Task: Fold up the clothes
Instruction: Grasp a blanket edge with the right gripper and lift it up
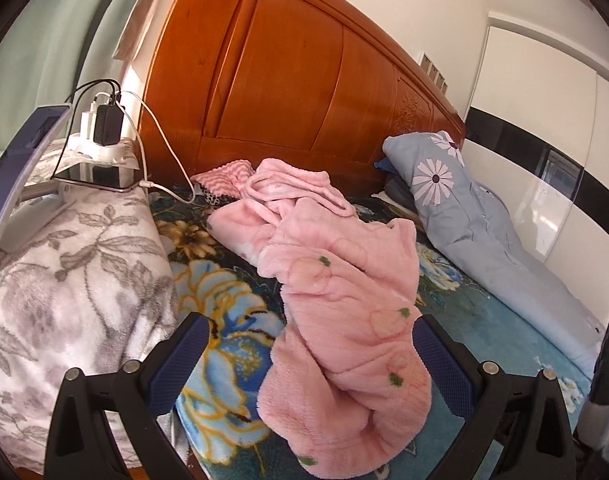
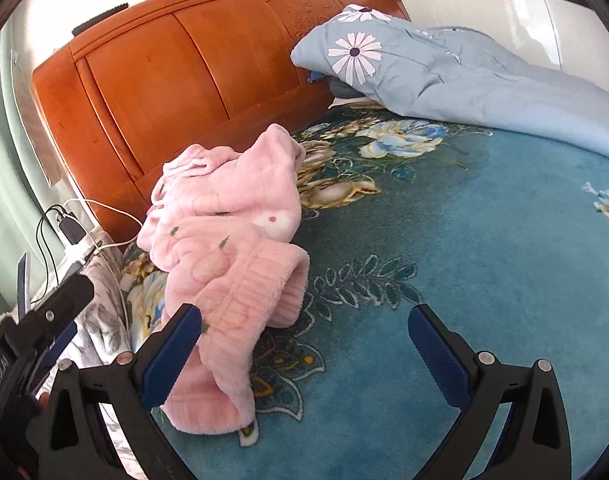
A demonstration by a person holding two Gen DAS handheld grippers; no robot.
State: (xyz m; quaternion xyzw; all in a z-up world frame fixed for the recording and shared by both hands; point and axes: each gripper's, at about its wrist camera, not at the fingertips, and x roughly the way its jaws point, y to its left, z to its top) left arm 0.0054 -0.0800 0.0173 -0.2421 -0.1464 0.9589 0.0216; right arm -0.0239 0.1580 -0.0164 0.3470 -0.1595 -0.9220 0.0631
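Observation:
A crumpled pink fleece garment (image 1: 336, 300) with small green-leafed peach prints lies on the blue floral bedspread (image 1: 224, 312). My left gripper (image 1: 308, 356) is open, its blue pads on either side of the garment's near end, not closed on it. In the right wrist view the same garment (image 2: 232, 248) lies in a heap at the left, a ribbed cuff toward me. My right gripper (image 2: 304, 344) is open and empty over the bedspread (image 2: 464, 264), its left pad close beside the garment's hanging end. The left gripper's body (image 2: 36, 320) shows at the far left.
A wooden headboard (image 1: 288, 80) stands behind. A grey floral blanket (image 1: 64, 272) carries a phone (image 1: 96, 176), chargers and cables at the left. A light blue daisy quilt (image 1: 484, 232) lies along the right by a white wardrobe (image 1: 544, 140). A pink striped cloth (image 1: 224, 180) lies near the headboard.

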